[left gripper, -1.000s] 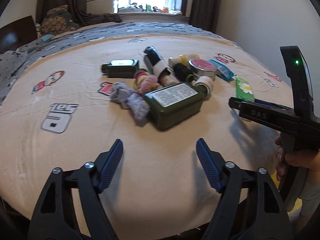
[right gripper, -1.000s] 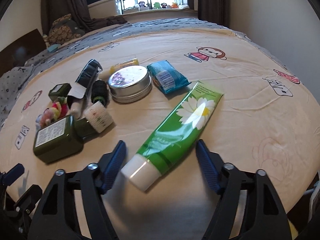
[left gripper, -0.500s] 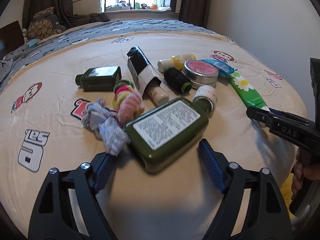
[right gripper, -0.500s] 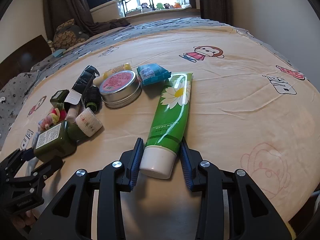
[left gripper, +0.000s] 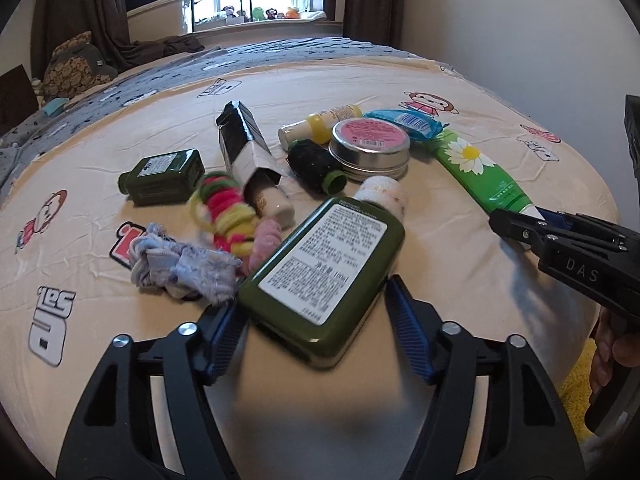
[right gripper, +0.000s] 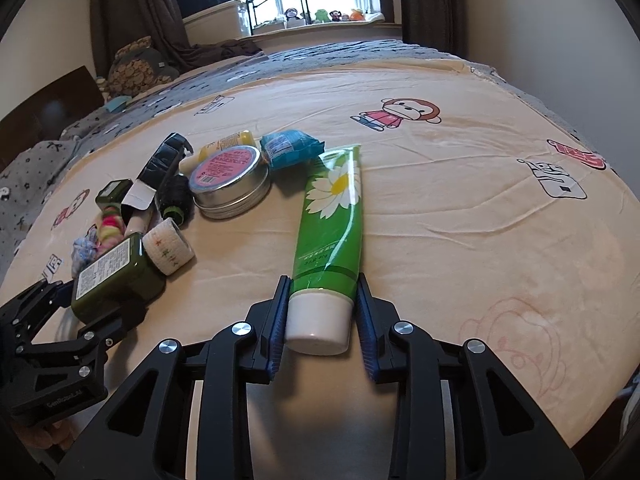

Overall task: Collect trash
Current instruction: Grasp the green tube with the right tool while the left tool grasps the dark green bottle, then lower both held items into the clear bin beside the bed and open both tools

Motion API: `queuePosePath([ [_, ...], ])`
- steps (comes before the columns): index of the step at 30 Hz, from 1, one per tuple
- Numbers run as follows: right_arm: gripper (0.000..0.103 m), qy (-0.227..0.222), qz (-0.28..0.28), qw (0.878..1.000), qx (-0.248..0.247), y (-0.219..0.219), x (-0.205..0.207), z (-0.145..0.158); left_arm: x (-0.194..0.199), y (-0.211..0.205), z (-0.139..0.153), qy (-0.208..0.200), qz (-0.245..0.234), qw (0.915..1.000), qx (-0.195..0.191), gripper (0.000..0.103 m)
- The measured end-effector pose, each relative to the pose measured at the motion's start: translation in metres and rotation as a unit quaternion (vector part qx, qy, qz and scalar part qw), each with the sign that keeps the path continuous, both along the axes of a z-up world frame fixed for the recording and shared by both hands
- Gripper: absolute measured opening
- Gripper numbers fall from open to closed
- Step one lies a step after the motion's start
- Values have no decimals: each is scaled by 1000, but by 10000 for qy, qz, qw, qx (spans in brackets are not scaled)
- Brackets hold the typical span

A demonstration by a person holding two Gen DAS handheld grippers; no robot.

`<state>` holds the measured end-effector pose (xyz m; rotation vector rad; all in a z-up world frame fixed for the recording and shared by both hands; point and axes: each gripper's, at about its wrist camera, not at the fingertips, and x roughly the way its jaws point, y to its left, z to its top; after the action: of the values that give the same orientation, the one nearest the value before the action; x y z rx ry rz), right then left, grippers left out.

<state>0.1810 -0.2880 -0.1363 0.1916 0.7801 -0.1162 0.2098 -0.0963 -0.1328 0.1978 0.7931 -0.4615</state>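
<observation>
A large dark green bottle [left gripper: 328, 264] with a white label lies flat on the bed. It sits between the blue pads of my left gripper [left gripper: 316, 300], whose jaws are closing around its near end without a clear press on it. My right gripper [right gripper: 322, 280] is closing on a green daisy-print tube [right gripper: 332, 216], its pads against the white-capped end. The same tube [left gripper: 476, 172] shows in the left wrist view, with the right gripper [left gripper: 516, 224] at its tip. In the right wrist view the left gripper [right gripper: 80, 312] is at the bottle [right gripper: 108, 276].
Clutter lies behind the bottle: a small green bottle [left gripper: 164, 176], a black-and-white carton [left gripper: 244, 140], coloured hair ties [left gripper: 224, 208], a crumpled cloth [left gripper: 184, 268], a round tin [left gripper: 370, 148], a blue packet [left gripper: 404, 122] and a bandage roll [left gripper: 382, 196]. The cream cartoon-print sheet [right gripper: 480, 220] covers the bed.
My left gripper moved forward until the big green bottle came between its jaws. The right gripper closed from wide open onto the tube's cap end, and the tube swung straight.
</observation>
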Motion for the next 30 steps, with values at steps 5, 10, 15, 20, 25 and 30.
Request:
queuePosePath([
  [5,32,-34,43,9999,-100,-3,-18,1,-35,-4,3,-293,180,9992,180,57],
  [10,32,-89,175,9997,-155,-1,-43,1,-62,-2,3,-446,308,9984,132,56],
  [15,31,-122,244,9996,-89,-2,-65,0,-78,9,6,-399,340,9986,17,55],
  [20,31,-157,335,9993,-8,-2,-83,1,-96,23,7,-362,372,9987,-15,55],
  [25,31,-167,428,9989,-8,4,-103,2,-116,31,10,-374,364,9986,-81,55],
  [30,31,-364,546,9978,-80,10,-129,12,-138,41,16,-462,365,9981,-193,54],
])
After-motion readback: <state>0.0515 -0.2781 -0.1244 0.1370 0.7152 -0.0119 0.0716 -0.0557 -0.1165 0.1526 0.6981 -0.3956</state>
